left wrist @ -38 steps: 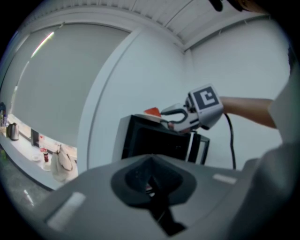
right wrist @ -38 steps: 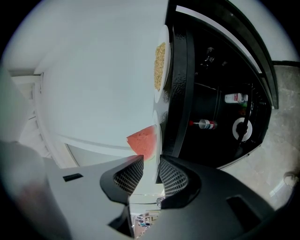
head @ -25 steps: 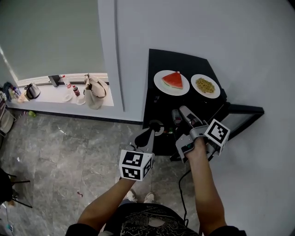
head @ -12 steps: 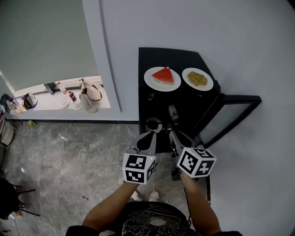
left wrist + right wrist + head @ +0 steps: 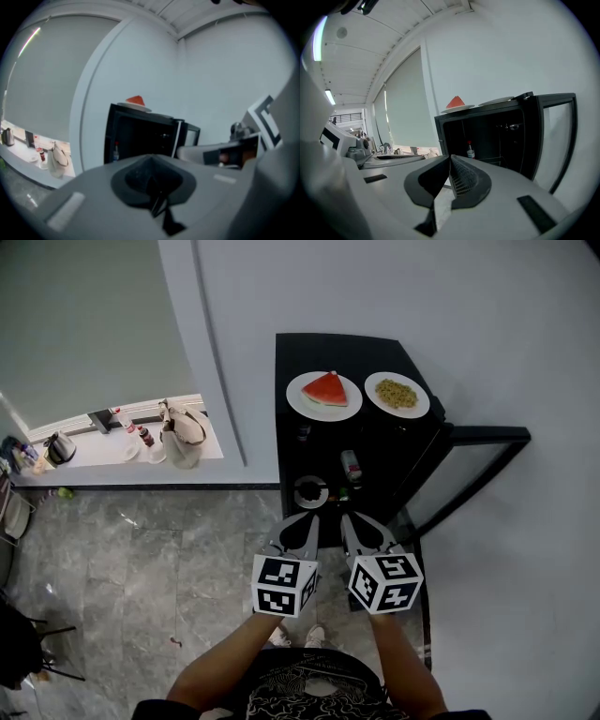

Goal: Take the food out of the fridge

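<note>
head view: fridge door (image 5: 492,435) wide open

Your head view is bright and even: the white wall (image 5: 487,315) shows no hard shadow, and the grey floor (image 5: 141,549) carries only a faint sheen. The open fridge (image 5: 286,446) reads almost pure black inside, so you lose the detail there. The window ledge (image 5: 94,460) at the left of the frame is a bright, pale patch. Straight lines bow toward the edges of every frame, and both gripper views end in black corners. Your left gripper view is dimmer, bluish and soft, and the left gripper (image 5: 152,164) filling its lower half is blurred. Your right gripper view is crisper, with a ceiling light (image 5: 318,40) flaring at the upper left edge.
</note>
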Motion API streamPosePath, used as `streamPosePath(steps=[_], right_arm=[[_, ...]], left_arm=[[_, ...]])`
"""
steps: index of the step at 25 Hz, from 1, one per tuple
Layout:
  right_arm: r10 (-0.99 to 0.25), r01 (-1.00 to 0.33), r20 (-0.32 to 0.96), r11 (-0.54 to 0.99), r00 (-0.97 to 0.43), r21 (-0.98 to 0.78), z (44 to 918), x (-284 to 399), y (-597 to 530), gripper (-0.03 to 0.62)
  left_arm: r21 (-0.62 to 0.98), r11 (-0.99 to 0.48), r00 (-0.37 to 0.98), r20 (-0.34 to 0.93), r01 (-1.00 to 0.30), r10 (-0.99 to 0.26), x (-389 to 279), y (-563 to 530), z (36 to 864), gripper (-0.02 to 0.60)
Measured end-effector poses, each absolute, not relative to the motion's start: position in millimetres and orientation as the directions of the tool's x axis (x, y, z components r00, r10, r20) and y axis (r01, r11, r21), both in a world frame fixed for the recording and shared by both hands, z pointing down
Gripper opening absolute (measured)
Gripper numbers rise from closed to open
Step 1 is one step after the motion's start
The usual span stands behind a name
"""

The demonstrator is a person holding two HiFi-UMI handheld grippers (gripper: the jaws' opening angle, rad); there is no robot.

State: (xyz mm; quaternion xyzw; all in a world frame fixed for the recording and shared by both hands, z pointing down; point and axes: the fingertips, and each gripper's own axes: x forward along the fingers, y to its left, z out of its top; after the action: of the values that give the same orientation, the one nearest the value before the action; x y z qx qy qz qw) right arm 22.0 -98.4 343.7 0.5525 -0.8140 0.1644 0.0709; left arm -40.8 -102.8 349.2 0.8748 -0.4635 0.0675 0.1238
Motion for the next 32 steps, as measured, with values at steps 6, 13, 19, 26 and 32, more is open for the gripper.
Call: streamPosePath(steps=[6, 13, 19, 26, 32], right_arm=[[-0.875, -0.904, 0.265, 0.342, -0.406, -0.255, 347.5, 26.6, -98.3, 0.009], [-0.846, -0.838, 0.261, 0.324, -0.464, -0.440, 389.5, 34.8, -102.2, 0.009], [-0.815, -0.741, 0.263, 0.272, -0.517, -0.614, 452.7, 52.0, -120.1, 0.009], [-0.800, -0.641, 0.260, 0.191, -0.540, -0.743, 533.4, 70.2, -140.7, 0.009], [-0.801, -0.545, 0.225, 0.146, -0.555, -0.826, 595.4, 71.5, -178.8, 0.011]], left_arm=[[0.150, -0.530, 0.551, 0.211, -0.834, -0.807, -40.5, -102.5, 350.7, 0.002], [0.160, -0.540, 0.563, 0.217, -0.827, -0.798, -35.2, -107.0, 374.1, 0.002], [0.150, -0.521, 0.541, 0.283, -0.840, -0.792, -20.1, -114.1, 425.8, 0.002], [0.162, -0.489, 0.513, 0.356, -0.857, -0.781, -8.9, -126.8, 486.8, 0.002], [0.153, -0.498, 0.517, 0.368, -0.853, -0.773, 0.6, -153.8, 525.1, 0.002]])
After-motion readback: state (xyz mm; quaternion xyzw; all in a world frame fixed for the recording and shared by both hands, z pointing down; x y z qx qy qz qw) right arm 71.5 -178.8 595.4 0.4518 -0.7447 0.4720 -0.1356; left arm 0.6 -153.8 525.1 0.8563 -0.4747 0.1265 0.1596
